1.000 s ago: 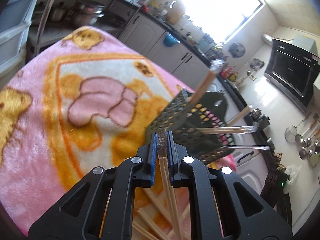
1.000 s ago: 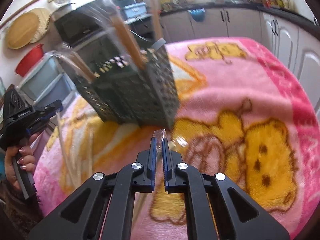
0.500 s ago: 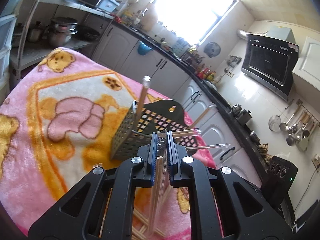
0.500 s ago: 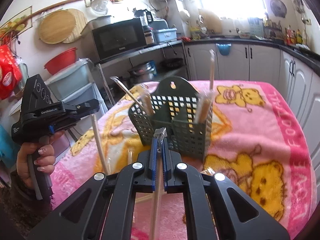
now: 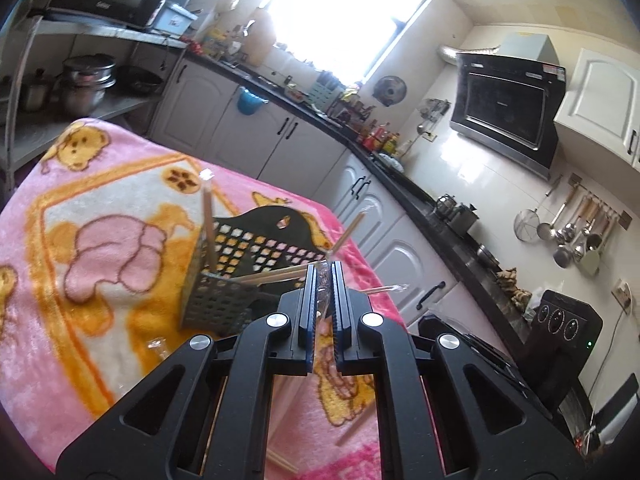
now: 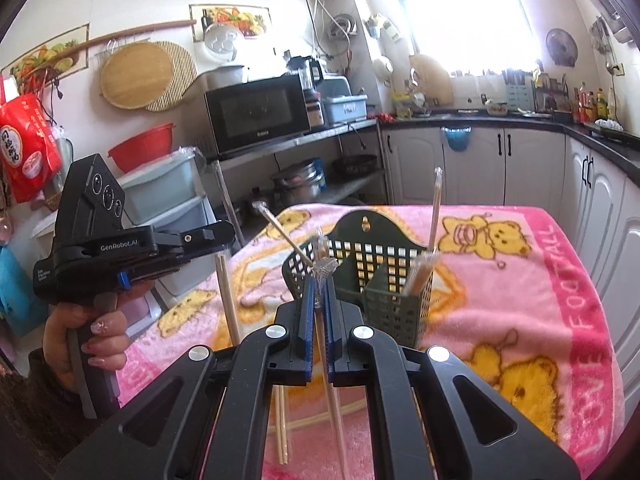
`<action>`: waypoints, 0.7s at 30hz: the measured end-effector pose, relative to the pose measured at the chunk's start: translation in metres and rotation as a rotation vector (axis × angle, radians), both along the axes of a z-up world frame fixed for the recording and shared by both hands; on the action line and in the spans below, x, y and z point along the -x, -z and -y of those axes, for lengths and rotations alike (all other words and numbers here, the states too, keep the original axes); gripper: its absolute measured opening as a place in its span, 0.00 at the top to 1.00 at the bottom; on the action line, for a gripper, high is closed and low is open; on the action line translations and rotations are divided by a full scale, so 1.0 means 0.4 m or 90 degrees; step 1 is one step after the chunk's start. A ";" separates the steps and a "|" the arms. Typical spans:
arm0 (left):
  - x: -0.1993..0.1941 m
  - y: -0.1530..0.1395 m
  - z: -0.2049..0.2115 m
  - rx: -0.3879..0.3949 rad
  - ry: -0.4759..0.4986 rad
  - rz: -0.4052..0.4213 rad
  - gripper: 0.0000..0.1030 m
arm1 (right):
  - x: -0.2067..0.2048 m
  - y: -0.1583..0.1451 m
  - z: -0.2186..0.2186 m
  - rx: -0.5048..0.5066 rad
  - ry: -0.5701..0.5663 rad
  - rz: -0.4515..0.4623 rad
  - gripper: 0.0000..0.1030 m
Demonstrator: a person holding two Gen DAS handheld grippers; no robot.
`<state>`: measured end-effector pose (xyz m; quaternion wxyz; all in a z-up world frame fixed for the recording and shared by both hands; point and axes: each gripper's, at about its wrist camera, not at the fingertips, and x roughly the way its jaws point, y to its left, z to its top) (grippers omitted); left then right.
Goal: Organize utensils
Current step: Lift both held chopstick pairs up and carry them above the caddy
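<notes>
Both grippers are mid-carry. The left gripper (image 5: pixel 322 280) and the right gripper (image 6: pixel 319 285) each have their fingers clamped on a wrapped chopstick pair, held near the green basket (image 6: pixel 394 280) on the pink-blanketed tabletop (image 6: pixel 520 280). Some pairs already stand inside; others, apparently, lie loose below. Next, I judge, tip each pair upright and lower it into a compartment.
</notes>
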<state>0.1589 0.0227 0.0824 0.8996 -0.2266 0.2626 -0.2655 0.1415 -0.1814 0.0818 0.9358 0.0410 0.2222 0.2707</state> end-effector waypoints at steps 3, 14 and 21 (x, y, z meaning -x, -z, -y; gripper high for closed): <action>0.002 -0.023 0.020 0.003 0.017 0.012 0.97 | 0.003 -0.016 0.003 -0.005 0.002 0.012 0.96; 0.003 -0.115 0.086 0.003 0.054 0.070 0.97 | 0.011 -0.080 0.035 -0.033 0.019 0.061 0.96; -0.004 -0.186 0.125 -0.003 0.063 0.114 0.97 | 0.014 -0.124 0.061 -0.047 0.030 0.091 0.96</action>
